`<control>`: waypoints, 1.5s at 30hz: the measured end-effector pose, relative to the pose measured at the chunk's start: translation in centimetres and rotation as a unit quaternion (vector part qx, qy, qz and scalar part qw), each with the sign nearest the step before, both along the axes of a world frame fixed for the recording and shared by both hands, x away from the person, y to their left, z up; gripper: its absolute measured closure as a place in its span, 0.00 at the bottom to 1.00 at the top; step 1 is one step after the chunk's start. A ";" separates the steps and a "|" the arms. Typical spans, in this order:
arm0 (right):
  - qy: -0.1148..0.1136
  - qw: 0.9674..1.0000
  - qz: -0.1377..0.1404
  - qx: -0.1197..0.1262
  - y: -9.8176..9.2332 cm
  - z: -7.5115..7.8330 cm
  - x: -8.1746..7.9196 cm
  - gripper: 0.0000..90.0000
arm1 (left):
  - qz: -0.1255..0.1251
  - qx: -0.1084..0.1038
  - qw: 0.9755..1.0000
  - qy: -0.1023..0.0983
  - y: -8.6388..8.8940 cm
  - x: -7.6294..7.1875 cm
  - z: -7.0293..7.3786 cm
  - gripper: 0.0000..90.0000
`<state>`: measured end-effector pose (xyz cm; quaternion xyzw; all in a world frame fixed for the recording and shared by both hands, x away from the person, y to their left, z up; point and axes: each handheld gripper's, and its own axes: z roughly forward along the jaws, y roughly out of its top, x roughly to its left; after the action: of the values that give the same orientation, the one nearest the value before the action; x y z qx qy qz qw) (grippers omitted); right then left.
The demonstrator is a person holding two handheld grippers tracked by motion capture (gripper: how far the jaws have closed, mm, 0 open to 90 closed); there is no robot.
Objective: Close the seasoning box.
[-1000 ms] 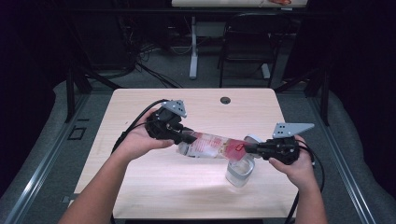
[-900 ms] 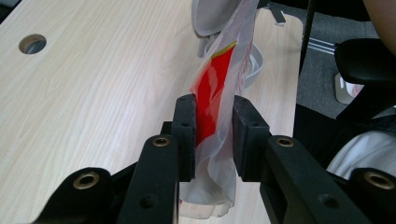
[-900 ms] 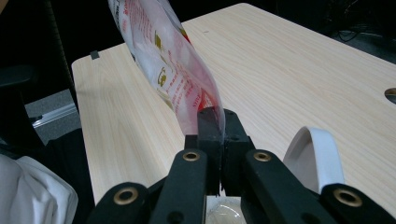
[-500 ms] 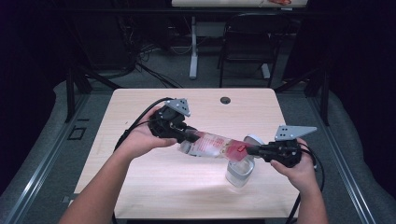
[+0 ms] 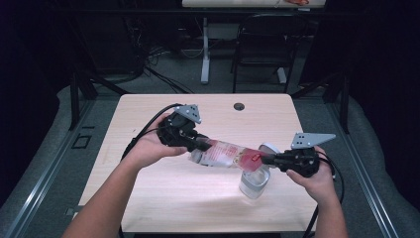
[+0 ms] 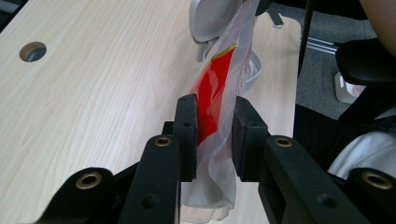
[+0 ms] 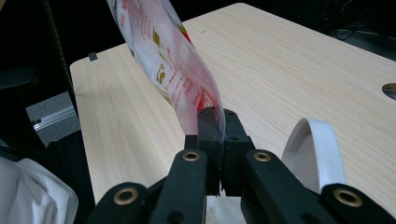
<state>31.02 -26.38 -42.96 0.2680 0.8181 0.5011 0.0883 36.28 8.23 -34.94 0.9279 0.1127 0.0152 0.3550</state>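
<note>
A clear plastic pouch (image 5: 225, 153) with red contents and red print hangs stretched between both grippers above the table. My left gripper (image 5: 200, 144) is shut on its left end; in the left gripper view the pads (image 6: 187, 126) press the pouch (image 6: 212, 88) from both sides. My right gripper (image 5: 265, 159) is shut on the pouch's other end, and its jaws (image 7: 217, 123) pinch the edge of the film (image 7: 168, 60). Under the right end stands a clear container (image 5: 253, 182) with a white hinged lid (image 5: 270, 148) standing up.
The light wooden table (image 5: 163, 198) has a round cable hole (image 5: 239, 106) near its far edge. Cables trail from both grippers. A dark chair (image 5: 262, 44) and a desk leg (image 5: 204, 54) stand beyond the table on the grey floor.
</note>
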 end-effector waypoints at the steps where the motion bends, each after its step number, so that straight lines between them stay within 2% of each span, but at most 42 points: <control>1: 0.000 1.000 0.000 0.000 0.0 0.0 0.0 0.99 | 0.000 0.000 1.000 0.000 0.0 0.0 0.0 0.83; 15: 0.001 1.000 -0.001 0.002 -0.1 0.0 0.0 0.99 | 0.001 -0.004 1.000 0.002 -0.1 0.2 0.1 0.84; 29: 0.001 1.000 -0.005 0.002 -1.0 0.3 -0.3 0.99 | -0.006 -0.007 1.000 0.001 -1.2 0.3 0.5 0.84; 36: 0.006 1.000 0.004 0.001 -1.2 0.3 -0.5 0.99 | -0.010 -0.011 1.000 0.001 -1.3 0.3 0.6 0.84; 40: 0.006 1.000 0.002 -0.004 -1.4 0.2 -0.5 0.99 | -0.011 -0.011 1.000 0.000 -1.5 0.3 0.7 0.84; 45: 0.007 1.000 0.000 0.001 -1.5 0.1 -0.4 0.99 | -0.010 -0.010 1.000 -0.002 -1.5 0.3 0.7 0.83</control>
<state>30.62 -27.84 -42.88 0.2713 0.8183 0.5000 0.0820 36.56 6.70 -34.23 0.9253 0.1027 0.0118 0.3649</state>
